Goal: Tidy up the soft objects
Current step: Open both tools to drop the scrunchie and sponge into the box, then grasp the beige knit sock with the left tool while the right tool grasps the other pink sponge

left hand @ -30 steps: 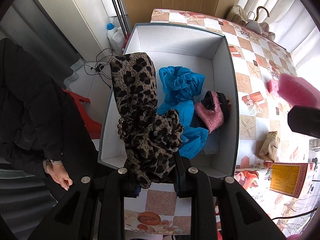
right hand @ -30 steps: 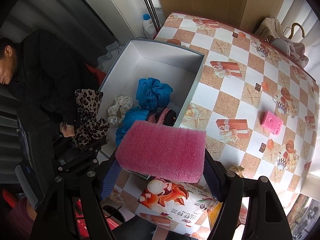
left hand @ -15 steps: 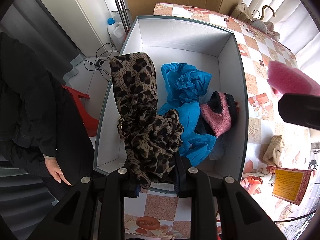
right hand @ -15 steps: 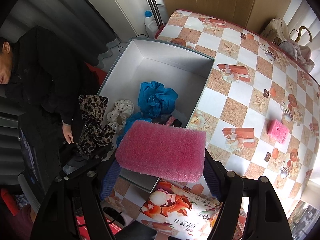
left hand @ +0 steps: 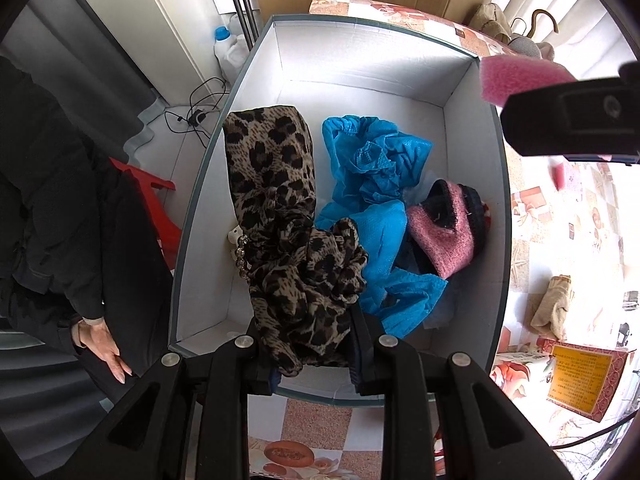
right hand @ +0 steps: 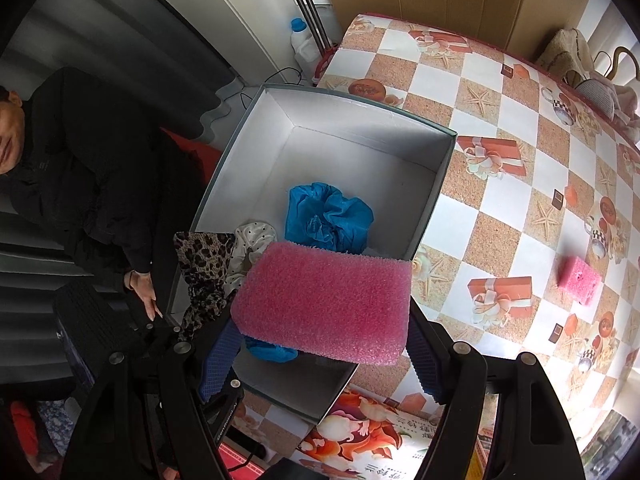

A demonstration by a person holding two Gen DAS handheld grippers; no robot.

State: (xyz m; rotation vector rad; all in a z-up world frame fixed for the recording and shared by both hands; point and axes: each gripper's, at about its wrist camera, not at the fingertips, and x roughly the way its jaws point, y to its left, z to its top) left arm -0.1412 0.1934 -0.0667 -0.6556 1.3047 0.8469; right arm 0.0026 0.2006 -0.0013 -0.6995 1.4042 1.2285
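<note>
My left gripper (left hand: 312,344) is shut on a leopard-print scarf (left hand: 280,208), held over the near left part of the open white box (left hand: 360,56). The scarf also shows in the right wrist view (right hand: 204,272). My right gripper (right hand: 324,344) is shut on a big pink foam sponge (right hand: 324,300), held above the box's near right side (right hand: 436,188). In the box lie blue cloths (left hand: 372,168), a pink knit piece (left hand: 444,236) and a white dotted scrunchie (right hand: 252,240).
A small pink sponge (right hand: 578,280) lies on the checkered table (right hand: 500,216) to the right. A beige cloth (left hand: 554,304) and a printed carton (left hand: 576,376) sit near the box's right front. A person in black (right hand: 80,168) stands left of the box.
Both grippers have moved forward over the box. The scarf now hangs over the box's inside and the big sponge has come over the box's near right part.
</note>
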